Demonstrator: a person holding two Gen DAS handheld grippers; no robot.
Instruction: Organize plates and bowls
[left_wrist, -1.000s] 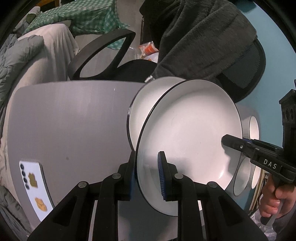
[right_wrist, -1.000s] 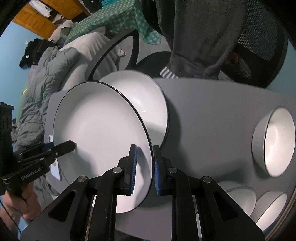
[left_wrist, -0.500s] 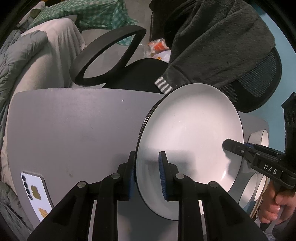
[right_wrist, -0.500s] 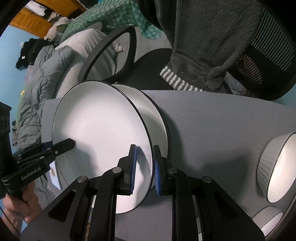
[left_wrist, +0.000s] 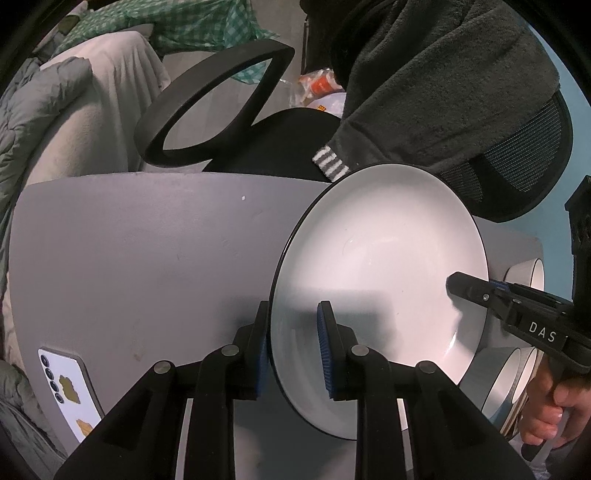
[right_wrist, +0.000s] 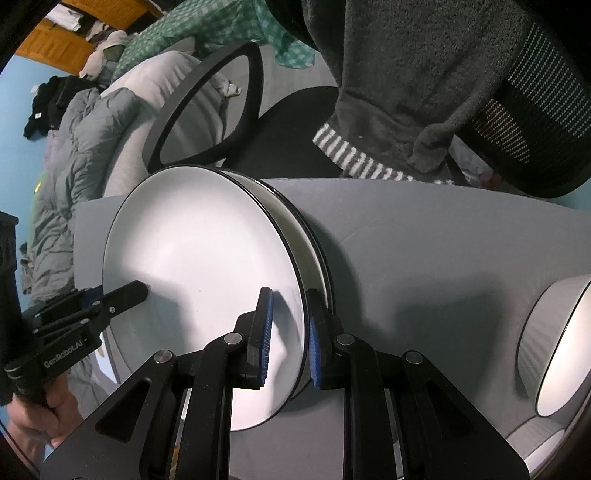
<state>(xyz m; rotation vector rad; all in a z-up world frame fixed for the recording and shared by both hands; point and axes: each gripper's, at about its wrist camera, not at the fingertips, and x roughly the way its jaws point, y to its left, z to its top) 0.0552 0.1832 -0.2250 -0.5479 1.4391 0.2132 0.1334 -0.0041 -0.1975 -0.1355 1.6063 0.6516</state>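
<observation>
Far left, near the table's (left_wrist: 147, 240) front-left corner, a phone (left_wrist: 68, 391) lies flat. It's not part of the job.

Next, the left gripper (left_wrist: 291, 332). It's clenched on the left rim of the top plate (left_wrist: 380, 258), one blue pad under the rim & one on the white inside. The plate tips a bit and sits toward the back edge of the table, about mid-way along it.

What changed: a sec ago the top plate hung off to one side of the bottom plate (right_wrist: 312, 254), w/ lots of the lower one showing. Now both hands have come down and across, so the top plate covers nearly all of it. Only a thin slice of the bottom plate peeks out on the right side, in the right wrist view. I can't tell if the two plates touch yet.

Then the right gripper (right_wrist: 290, 325). It's clenched on the right rim of the same plate, and its hold looks the same as before.

Far right, a bowl (right_wrist: 561, 343) sits near the right edge, apart from the plates, w/ more bowls (left_wrist: 517, 373) close by toward the front-right corner.

What it means, I think: the plate stack is almost done. Next is prob. to set the top plate flat, then let go. The bowls look not yet sorted.
</observation>
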